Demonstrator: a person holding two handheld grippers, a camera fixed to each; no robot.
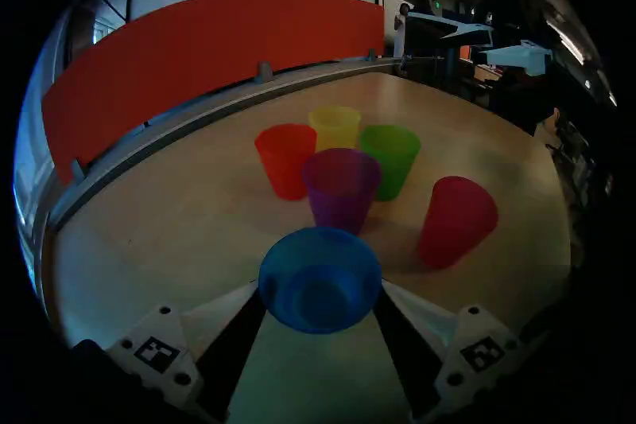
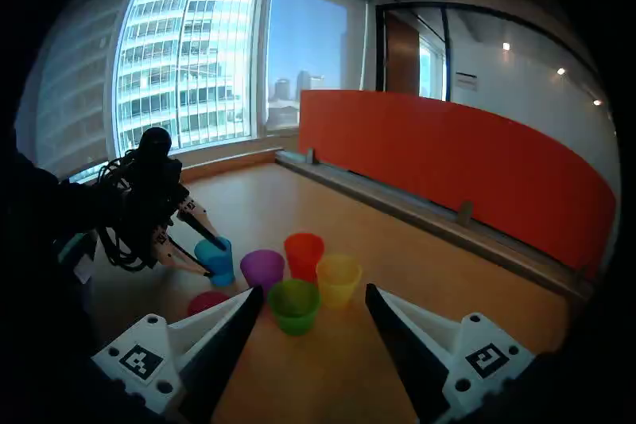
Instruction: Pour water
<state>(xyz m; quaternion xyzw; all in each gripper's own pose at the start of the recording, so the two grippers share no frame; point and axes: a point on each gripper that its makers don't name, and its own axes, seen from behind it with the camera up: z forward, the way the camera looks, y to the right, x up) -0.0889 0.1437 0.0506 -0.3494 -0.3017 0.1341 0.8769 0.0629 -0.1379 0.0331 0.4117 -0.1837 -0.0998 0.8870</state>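
Note:
My left gripper is shut on a blue cup, one finger pressed on each side. Just beyond it stands a purple cup, then an orange cup, a yellow cup and a green cup in a tight cluster. A dark red cup stands apart to the right. My right gripper is open above the table, with the green cup ahead between its fingers, untouched. In the right gripper view the left gripper holds the blue cup at the cluster's left end.
The cups stand on a wooden table. An orange partition with a grey rail runs along its far edge. A person's dark sleeve fills the left of the right gripper view. Office furniture lies beyond the table's right end.

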